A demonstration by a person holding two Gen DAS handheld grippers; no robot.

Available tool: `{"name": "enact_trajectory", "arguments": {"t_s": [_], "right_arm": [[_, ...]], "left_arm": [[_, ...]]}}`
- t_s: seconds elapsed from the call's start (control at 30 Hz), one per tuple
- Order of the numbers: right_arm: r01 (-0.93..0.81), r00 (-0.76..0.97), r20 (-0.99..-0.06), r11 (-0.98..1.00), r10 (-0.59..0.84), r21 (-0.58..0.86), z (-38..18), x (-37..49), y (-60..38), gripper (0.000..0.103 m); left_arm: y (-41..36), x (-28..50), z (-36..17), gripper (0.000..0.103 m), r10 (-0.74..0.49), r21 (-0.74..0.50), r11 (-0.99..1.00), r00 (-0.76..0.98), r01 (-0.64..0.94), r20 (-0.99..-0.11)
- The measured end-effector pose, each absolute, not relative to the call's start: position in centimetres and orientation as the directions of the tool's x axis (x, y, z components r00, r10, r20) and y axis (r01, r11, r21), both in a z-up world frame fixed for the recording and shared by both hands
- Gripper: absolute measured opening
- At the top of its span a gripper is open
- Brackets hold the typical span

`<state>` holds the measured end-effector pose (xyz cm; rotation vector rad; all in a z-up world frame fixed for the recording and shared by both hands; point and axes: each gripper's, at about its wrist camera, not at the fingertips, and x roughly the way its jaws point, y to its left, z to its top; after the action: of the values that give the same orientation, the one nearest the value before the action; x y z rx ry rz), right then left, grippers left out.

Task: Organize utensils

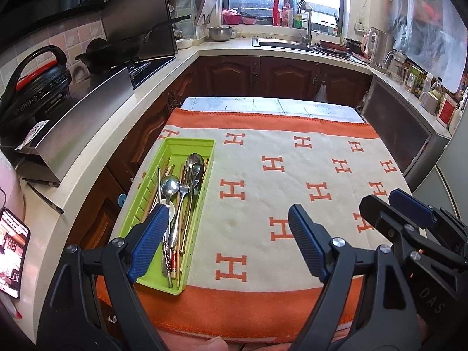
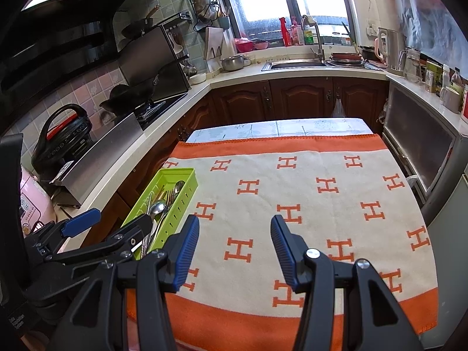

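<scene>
- Lime-green rectangular plastic cutlery tray (image 1: 201, 158): lies lengthwise along the left edge of the orange-and-cream H-patterned towel (image 1: 292, 175), its near end close to the towel's near-left corner. Light and rigid; likely to slide on the cloth if nudged.
- Polished steel spoons (image 1: 171, 187): heaped in the tray, bowls toward the far end, handles toward the near end. Hard, smooth, probably slippery; best pinched across the narrow handle rather than the rounded bowl.
- Wooden and patterned chopsticks (image 1: 175, 260): lie lengthwise under and beside the spoons. Thin, light, prone to rolling; the count cannot be told from the tangle.
- Left gripper (image 1: 225, 245): jaws spread wide, holding nothing; its left pad hangs over the tray's near half, its right pad over bare towel.
- Right gripper (image 2: 234, 251): jaws parted wide, empty; over the towel's near middle, the tray well to its left.
</scene>
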<state>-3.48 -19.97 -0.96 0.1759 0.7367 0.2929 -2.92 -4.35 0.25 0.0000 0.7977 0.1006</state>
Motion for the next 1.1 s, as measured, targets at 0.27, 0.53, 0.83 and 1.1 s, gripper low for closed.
{"name": "enact_trajectory", "arguments": {"t_s": [0.27,0.53,0.83,1.1], "right_arm": [[-0.202,0.700,-0.636,0.944,0.326,0.262,-1.0,-3.5,-19.7,0.051],[-0.196,0.696,-0.641,0.944,0.324,0.265,-1.1,-3.7,-19.2,0.051],[-0.192,0.693,-0.644,0.944,0.324,0.268,-1.4,-3.8,-19.1,0.051],[-0.192,0.693,-0.643,0.944,0.325,0.269,-1.5,-3.8,-19.0,0.051]], "left_arm": [[-4.7,-3.1,0.3,0.082,0.102,0.039,0.994,0.691,-0.107,-0.716],[-4.7,-3.1,0.1,0.082,0.105,0.039,0.993,0.687,-0.111,-0.719],[-4.9,-3.1,-0.3,0.082,0.108,0.031,0.992,0.681,-0.124,-0.725],[-4.9,-3.1,-0.3,0.082,0.108,0.032,0.992,0.681,-0.124,-0.724]]}}
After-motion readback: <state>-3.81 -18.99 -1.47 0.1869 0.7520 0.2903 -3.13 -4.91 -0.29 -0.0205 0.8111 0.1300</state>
